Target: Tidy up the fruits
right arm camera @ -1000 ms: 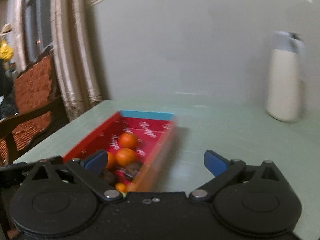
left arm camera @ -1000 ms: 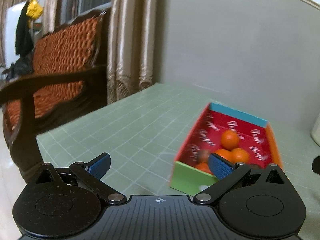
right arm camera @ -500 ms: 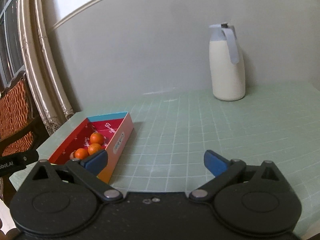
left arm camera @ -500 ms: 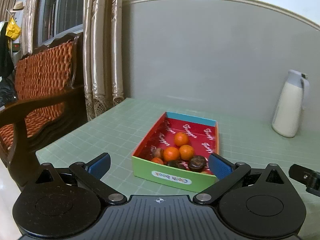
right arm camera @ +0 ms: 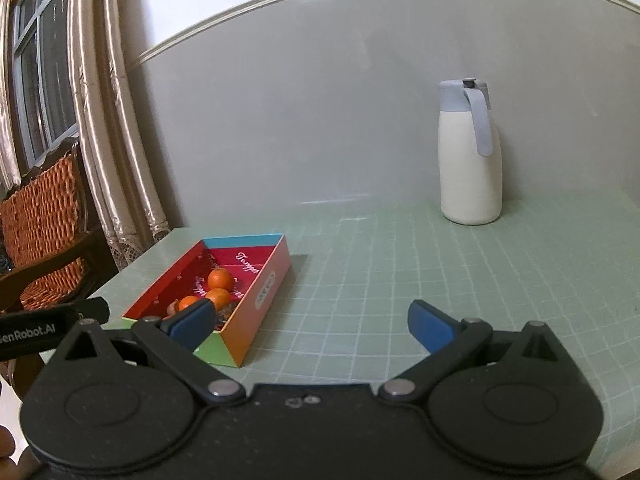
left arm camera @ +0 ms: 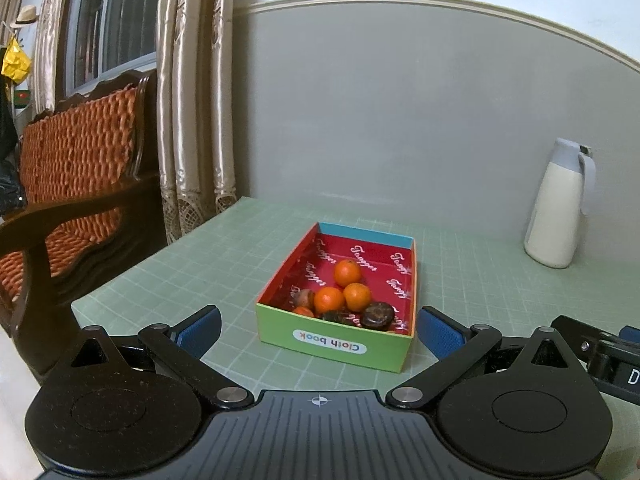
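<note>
I hold my left hand-held gripper [left arm camera: 318,330] level and low, jaws spread wide and empty, facing the fruit box [left arm camera: 340,344] on the tabletop [left arm camera: 480,280]. My right hand-held gripper [right arm camera: 310,320] likewise gapes empty; the dark fruits are possibly chestnuts.

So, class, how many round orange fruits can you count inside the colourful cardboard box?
4: one farthest back, two side by side mid-box, one half hidden at the green front wall. More may be hidden.
</note>
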Demonstrator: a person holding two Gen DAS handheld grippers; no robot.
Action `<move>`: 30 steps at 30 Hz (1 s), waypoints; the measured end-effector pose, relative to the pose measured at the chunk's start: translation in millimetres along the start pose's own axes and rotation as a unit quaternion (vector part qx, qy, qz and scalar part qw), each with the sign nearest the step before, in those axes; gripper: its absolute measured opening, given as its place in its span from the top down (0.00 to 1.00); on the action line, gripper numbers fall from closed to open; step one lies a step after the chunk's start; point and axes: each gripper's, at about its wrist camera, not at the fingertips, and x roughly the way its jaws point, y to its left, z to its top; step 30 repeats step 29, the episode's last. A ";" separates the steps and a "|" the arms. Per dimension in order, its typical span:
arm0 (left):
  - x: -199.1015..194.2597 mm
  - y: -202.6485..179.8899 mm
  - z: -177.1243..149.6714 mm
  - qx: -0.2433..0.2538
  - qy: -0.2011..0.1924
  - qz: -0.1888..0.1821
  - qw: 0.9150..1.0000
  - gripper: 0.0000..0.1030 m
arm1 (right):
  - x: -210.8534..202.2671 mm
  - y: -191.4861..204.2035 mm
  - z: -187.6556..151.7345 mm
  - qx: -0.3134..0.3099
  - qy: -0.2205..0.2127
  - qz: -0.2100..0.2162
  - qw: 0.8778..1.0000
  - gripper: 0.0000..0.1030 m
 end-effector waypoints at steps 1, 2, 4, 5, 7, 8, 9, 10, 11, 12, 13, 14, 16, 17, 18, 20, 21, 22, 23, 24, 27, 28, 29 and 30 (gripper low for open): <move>-0.3 -0.8 -0.1 0.002 -0.002 0.002 1.000 0.00 | -0.9 0.5 -0.4 0.000 0.000 0.001 1.000 0.00; -1.0 -1.4 -0.5 0.004 -0.004 0.005 1.000 0.00 | -1.6 1.3 -0.4 -0.001 0.000 0.001 1.000 0.00; -1.8 -2.7 -1.2 0.009 -0.005 0.008 1.000 0.00 | -3.8 3.4 -0.5 -0.004 -0.001 0.002 1.000 0.00; -1.9 -3.3 -1.2 0.011 -0.005 0.008 1.000 0.00 | -4.5 4.4 -0.5 -0.005 -0.002 0.002 1.000 0.00; -2.1 -3.6 -0.8 0.011 -0.004 0.005 1.000 0.00 | -5.3 5.9 0.0 -0.006 -0.002 0.003 1.000 0.00; -1.9 -3.5 -0.7 0.010 -0.003 0.003 1.000 0.00 | -5.4 6.6 0.2 -0.007 -0.002 0.003 1.000 0.00; -1.7 -3.1 -0.7 0.009 -0.002 0.002 1.000 0.00 | -5.3 7.4 0.3 -0.008 -0.002 0.004 1.000 0.00; -1.2 -2.7 -0.8 0.009 0.000 0.001 1.000 0.00 | -5.3 8.5 0.0 -0.009 -0.002 0.004 1.000 0.00; -0.8 -2.7 -0.9 0.008 0.001 0.000 1.000 0.00 | -5.0 9.4 -0.2 -0.010 -0.001 0.004 1.000 0.00; -0.5 -2.5 -1.1 0.009 0.001 0.000 1.000 0.00 | -4.7 10.0 -0.2 -0.011 -0.001 0.004 1.000 0.00; -0.6 -2.2 -1.3 0.009 0.002 -0.001 1.000 0.00 | -4.4 9.7 -0.2 -0.011 0.000 0.005 1.000 0.00; 0.0 -2.8 -1.5 0.011 0.001 -0.001 1.000 0.00 | -4.3 10.2 -0.1 -0.010 0.000 0.005 1.000 0.00; -0.5 -3.2 -2.4 0.011 -0.005 0.000 1.000 0.00 | -4.1 11.1 0.0 -0.011 0.000 0.007 1.000 0.00; -1.3 -2.9 -2.7 0.010 -0.008 -0.001 1.000 0.00 | -3.9 11.7 0.1 -0.012 0.001 0.007 1.000 0.00; -1.7 -3.0 -2.7 0.010 -0.009 -0.005 1.000 0.00 | -3.8 12.6 0.3 -0.013 0.001 0.007 1.000 0.00; -2.1 -4.1 -2.8 0.012 -0.009 -0.007 1.000 0.00 | -4.2 14.5 0.5 -0.016 0.000 0.008 1.000 0.00; -2.5 -4.7 -2.8 0.014 -0.011 -0.006 1.000 0.00 | -4.5 15.4 0.8 -0.017 -0.001 0.009 1.000 0.00; -2.8 -5.2 -2.9 0.015 -0.012 -0.005 1.000 0.00 | -4.5 16.6 1.0 -0.018 -0.001 0.010 1.000 0.00; -2.9 -5.7 -3.0 0.015 -0.012 -0.005 1.000 0.00 | -4.6 17.2 1.1 -0.018 -0.001 0.010 1.000 0.00; -3.2 -5.8 -3.0 0.015 -0.012 -0.004 1.000 0.00 | -4.5 17.8 1.1 -0.019 -0.002 0.010 1.000 0.00; -4.6 -5.0 -1.8 0.014 -0.013 -0.001 1.000 0.00 | -4.2 18.5 1.1 -0.019 -0.002 0.008 1.000 0.00; -5.9 -4.6 -1.1 0.014 -0.015 0.002 1.000 0.00 | -3.9 17.9 1.3 -0.018 -0.003 0.007 1.000 0.00; -6.9 -5.1 -0.4 0.017 -0.017 0.006 1.000 0.00 | -3.8 17.8 1.4 -0.017 -0.003 0.007 1.000 0.00; -6.9 -5.1 -0.4 0.017 -0.017 0.006 1.000 0.00 | -3.8 17.8 1.4 -0.017 -0.003 0.007 1.000 0.00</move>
